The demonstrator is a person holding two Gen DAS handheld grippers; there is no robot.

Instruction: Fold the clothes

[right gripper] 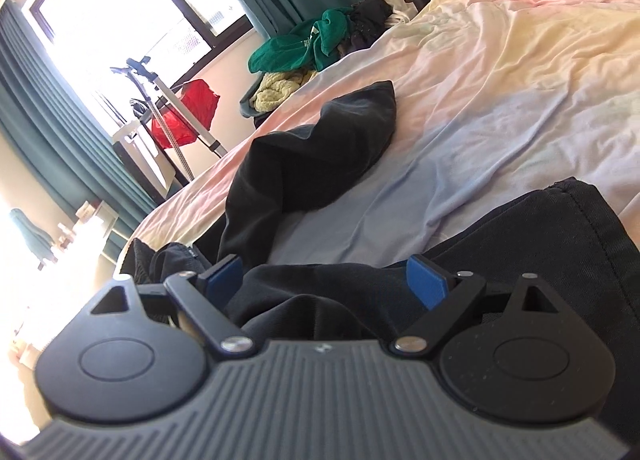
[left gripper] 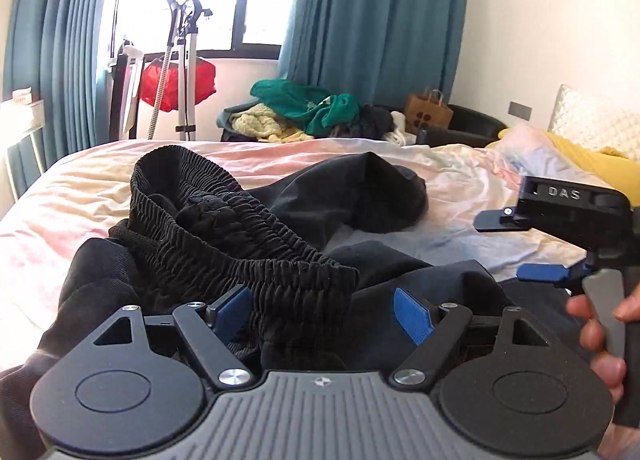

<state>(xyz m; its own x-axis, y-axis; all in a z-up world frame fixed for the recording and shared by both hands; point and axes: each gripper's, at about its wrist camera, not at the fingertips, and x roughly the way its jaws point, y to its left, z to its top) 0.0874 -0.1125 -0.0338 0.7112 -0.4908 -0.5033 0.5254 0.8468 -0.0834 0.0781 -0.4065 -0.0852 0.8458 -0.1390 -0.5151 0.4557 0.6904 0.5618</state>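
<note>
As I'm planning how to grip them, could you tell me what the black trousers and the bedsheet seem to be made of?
Black trousers: apparently soft matte woven fabric; the waistband is gathered in fine elastic ribs. Bedsheet: probably thin cotton, matte, with many fine creases.

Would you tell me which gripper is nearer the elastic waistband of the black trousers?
Left. The left gripper sits open right at the waistband; the right gripper, also open, is off to its right, over a leg.

I see bare bed (right gripper: pixel 500 92) sheet free toward 1 o'clock; the bunched black pants (right gripper: pixel 320 148) block 11 o'clock.
</note>
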